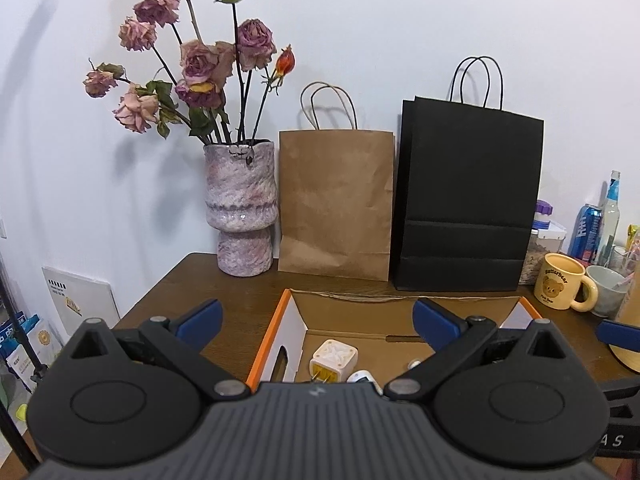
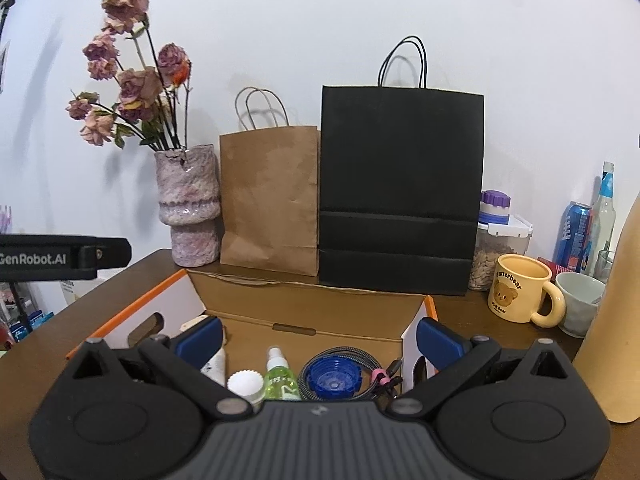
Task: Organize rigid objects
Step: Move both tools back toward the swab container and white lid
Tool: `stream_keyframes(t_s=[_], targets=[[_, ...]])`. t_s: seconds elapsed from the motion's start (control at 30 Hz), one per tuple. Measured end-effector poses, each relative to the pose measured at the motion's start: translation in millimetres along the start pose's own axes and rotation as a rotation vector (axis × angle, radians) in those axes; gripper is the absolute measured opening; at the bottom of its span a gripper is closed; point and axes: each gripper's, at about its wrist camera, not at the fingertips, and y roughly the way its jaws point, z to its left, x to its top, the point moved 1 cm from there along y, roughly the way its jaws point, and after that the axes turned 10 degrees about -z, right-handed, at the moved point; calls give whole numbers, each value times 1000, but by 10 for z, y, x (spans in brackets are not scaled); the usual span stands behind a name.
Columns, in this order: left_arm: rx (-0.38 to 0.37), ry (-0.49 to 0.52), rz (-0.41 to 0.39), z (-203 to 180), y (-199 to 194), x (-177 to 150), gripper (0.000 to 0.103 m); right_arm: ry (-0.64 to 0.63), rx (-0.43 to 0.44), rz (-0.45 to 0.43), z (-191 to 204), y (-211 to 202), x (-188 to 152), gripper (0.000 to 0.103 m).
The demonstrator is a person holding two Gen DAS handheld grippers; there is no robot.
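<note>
Item: cardboard box [image 2: 308,312] on the table [image 1: 224,280], holding a white charger [image 1: 334,360], spray bottle [image 2: 278,378], blue cap [image 2: 332,378] and coiled cable [image 2: 360,356]; we hold left gripper [image 1: 316,322] and right gripper [image 2: 320,338] spread wide, empty, above it; we would descend straight on one piece, clear of neighbours; the box's near half is hidden behind both gripper bodies; a white item beside the charger is cut off.

My left tool [image 1: 316,320] has a ribbed grey body with a small pale logo, two round black discs, black linkage arms with silver pivot pins, and blue finger pads [image 1: 202,316]. My right tool [image 2: 318,338] looks identical, with blue pads [image 2: 438,340]. A black strap reads "GenRobot.AI".
</note>
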Motion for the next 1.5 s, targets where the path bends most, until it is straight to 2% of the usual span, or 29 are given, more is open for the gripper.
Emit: stream_keyframes(t_s=[0.3, 0.47, 0.9, 1.23, 1.5], targets=[[-14, 16, -19, 69, -358, -51, 103, 1, 19, -5, 105, -335, -79, 103], [-13, 12, 2, 212, -541, -155, 103, -6, 31, 5, 199, -503, -143, 103], [55, -4, 37, 792, -1017, -378, 103, -47, 95, 79, 615, -807, -443, 103], [111, -8, 83, 1210, -1147, -589, 103, -97, 139, 136, 1011, -752, -605, 103], [128, -23, 119, 1442, -1054, -730, 103, -94, 153, 196, 1141, -465, -736, 103]])
